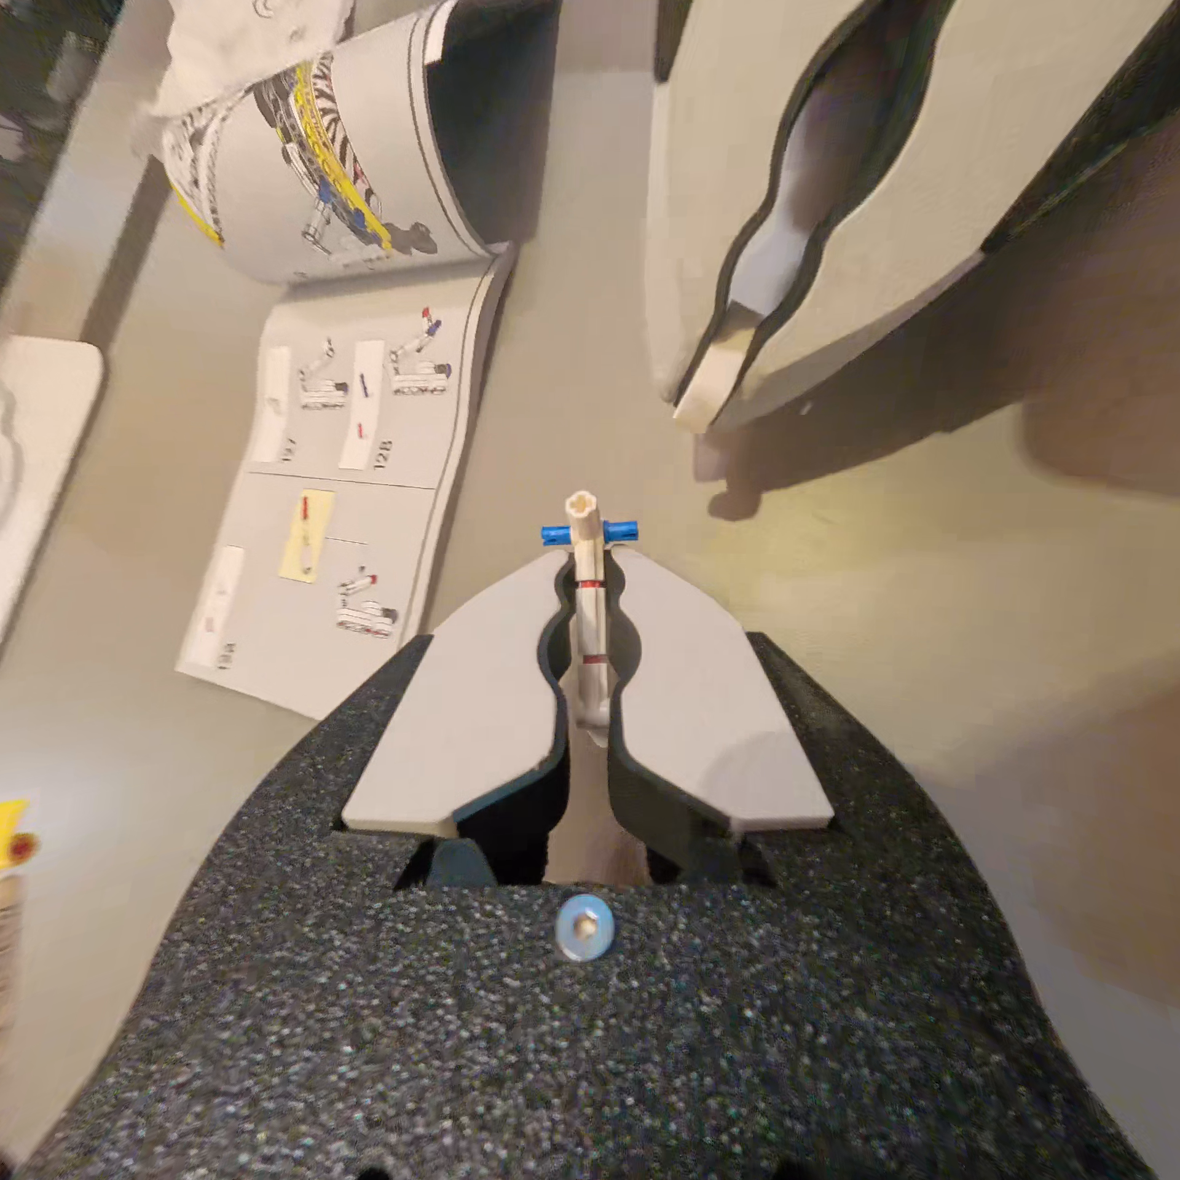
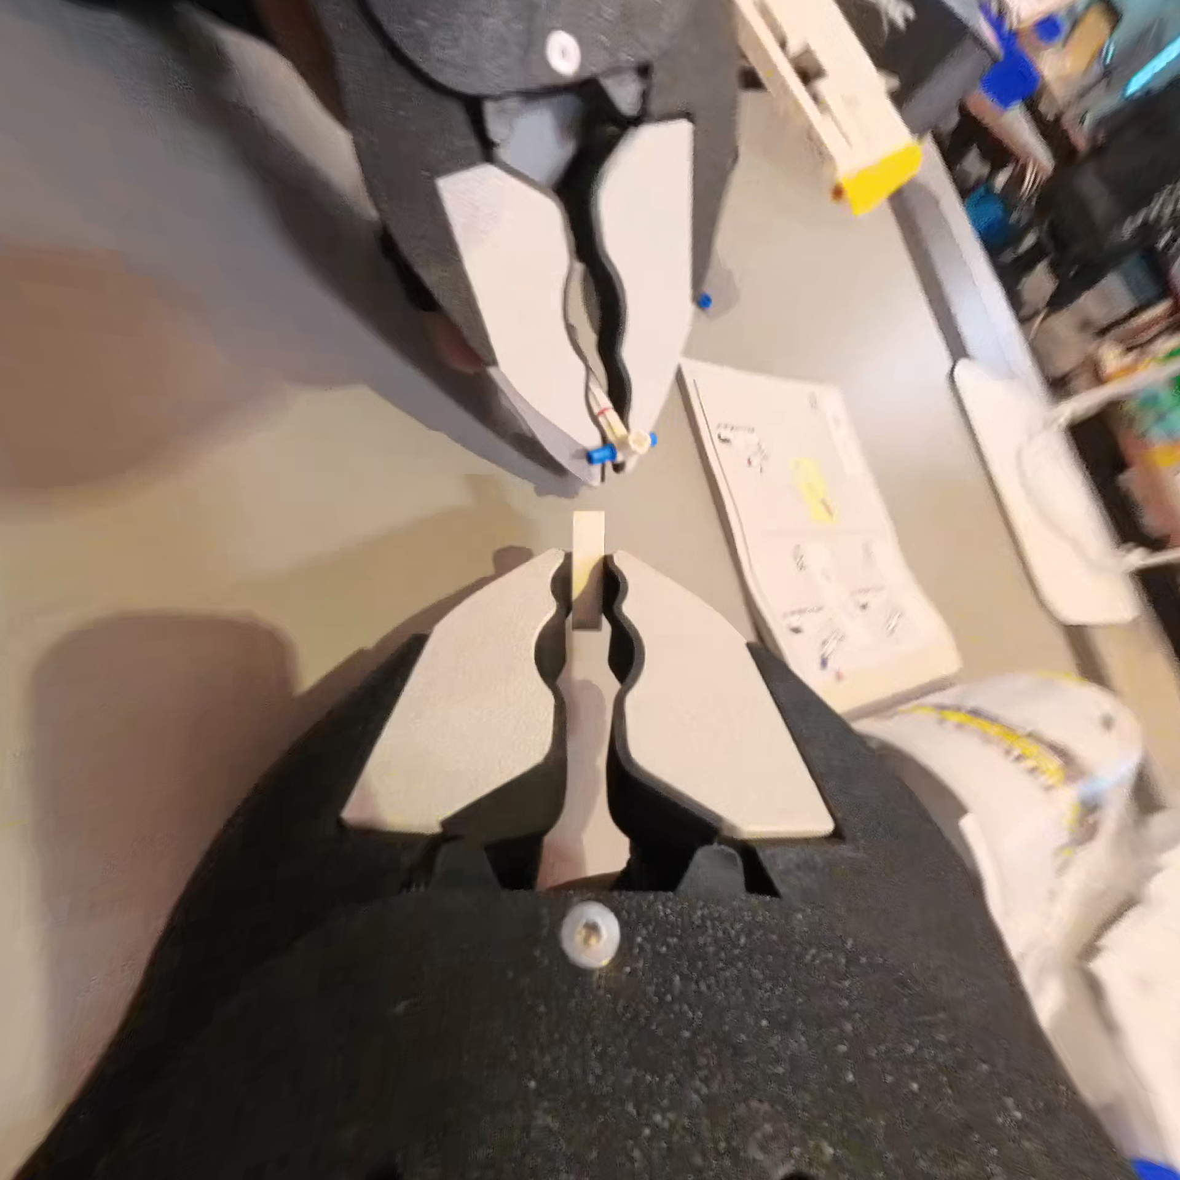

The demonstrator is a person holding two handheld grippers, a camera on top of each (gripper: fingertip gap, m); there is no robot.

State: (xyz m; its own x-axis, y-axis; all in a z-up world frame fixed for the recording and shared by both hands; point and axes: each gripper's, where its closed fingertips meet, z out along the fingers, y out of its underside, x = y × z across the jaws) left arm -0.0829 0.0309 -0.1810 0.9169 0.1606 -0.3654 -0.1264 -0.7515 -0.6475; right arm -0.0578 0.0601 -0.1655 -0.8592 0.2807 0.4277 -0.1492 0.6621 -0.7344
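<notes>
My left gripper (image 1: 590, 562) is shut on a thin white rod assembly (image 1: 589, 613) with red bands; a blue pin (image 1: 590, 532) crosses its tip just past the fingertips. It also shows in the right wrist view (image 2: 622, 440), pointing toward my right gripper. My right gripper (image 2: 589, 562) is shut on a flat white beam piece (image 2: 587, 549) that sticks out beyond the pads. In the left wrist view the right gripper (image 1: 709, 389) hangs at the upper right with the white piece's end (image 1: 705, 391) showing. Both are held above the grey table (image 1: 894, 606).
An open instruction booklet (image 1: 357, 447) lies left of my left gripper; it shows at the right in the right wrist view (image 2: 824, 530). A white tray (image 2: 1047, 498), a yellow-and-white built model (image 2: 849, 115) and crumpled white bags (image 2: 1021, 798) lie around. A small blue pin (image 2: 704, 299) lies on the table. My hands' fingertips stand some 5 cm from each other.
</notes>
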